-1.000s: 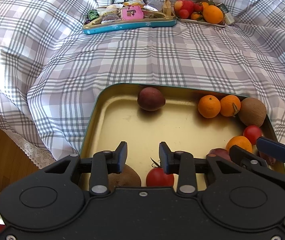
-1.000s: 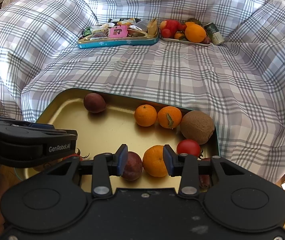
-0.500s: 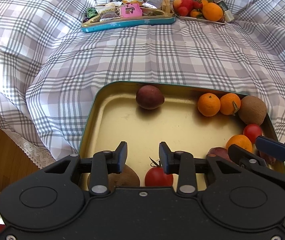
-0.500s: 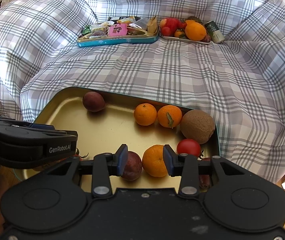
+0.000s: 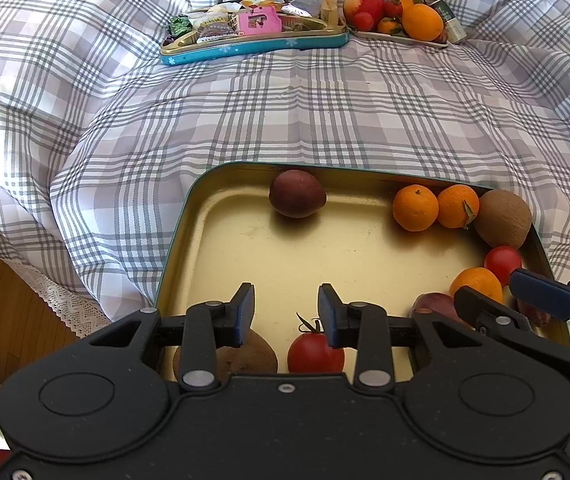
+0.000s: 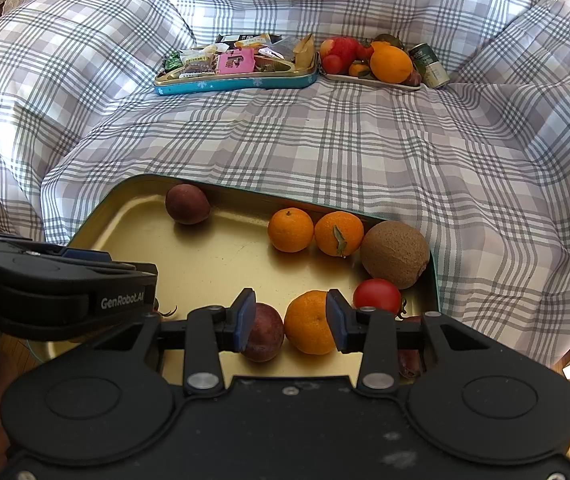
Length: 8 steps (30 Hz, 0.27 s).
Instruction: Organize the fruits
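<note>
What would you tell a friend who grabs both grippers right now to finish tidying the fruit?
Left gripper: jaws slightly apart, empty, above the tomato.
Right gripper: jaws slightly apart, empty, above an orange and a purple fruit.
Fruit lies in the gold tray, mostly along its right side; a dark fruit sits alone at the far wall.
Done: unclear. Left: probably grouping like fruits.

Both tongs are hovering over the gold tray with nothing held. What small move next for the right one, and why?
Probably lower the right tongs onto the orange: it sits just beyond the empty jaws in the gold tray, closer than the other fruit.
</note>
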{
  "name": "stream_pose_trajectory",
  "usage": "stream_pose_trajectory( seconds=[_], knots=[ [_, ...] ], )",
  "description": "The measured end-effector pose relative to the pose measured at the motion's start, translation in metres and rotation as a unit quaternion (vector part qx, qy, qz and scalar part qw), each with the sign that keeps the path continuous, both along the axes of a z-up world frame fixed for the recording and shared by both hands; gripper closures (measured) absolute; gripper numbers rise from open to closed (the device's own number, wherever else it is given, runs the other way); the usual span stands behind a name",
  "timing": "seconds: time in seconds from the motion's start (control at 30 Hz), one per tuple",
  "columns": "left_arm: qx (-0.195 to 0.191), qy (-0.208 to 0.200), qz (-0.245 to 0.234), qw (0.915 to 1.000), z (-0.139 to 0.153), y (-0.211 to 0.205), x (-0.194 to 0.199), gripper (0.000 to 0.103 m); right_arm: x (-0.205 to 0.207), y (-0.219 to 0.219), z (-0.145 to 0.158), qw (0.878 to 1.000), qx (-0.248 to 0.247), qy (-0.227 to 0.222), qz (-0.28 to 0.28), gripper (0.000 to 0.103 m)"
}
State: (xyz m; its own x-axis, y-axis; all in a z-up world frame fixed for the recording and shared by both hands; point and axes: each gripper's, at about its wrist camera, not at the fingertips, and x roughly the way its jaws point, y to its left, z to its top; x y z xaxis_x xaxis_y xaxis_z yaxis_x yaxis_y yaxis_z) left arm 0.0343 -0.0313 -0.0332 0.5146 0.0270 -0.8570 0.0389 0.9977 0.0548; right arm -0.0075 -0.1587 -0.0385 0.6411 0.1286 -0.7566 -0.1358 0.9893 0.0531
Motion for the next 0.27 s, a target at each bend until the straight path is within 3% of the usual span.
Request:
stream_pose_trajectory(
  seconds=[0.27],
  knots=[
    [-0.001,-0.003,0.0,1.0,0.0009,-0.0007,-0.0005,0.059,-0.0003,0.0001,0.0,1.0,0.0,0.0,0.0,0.062]
  ],
)
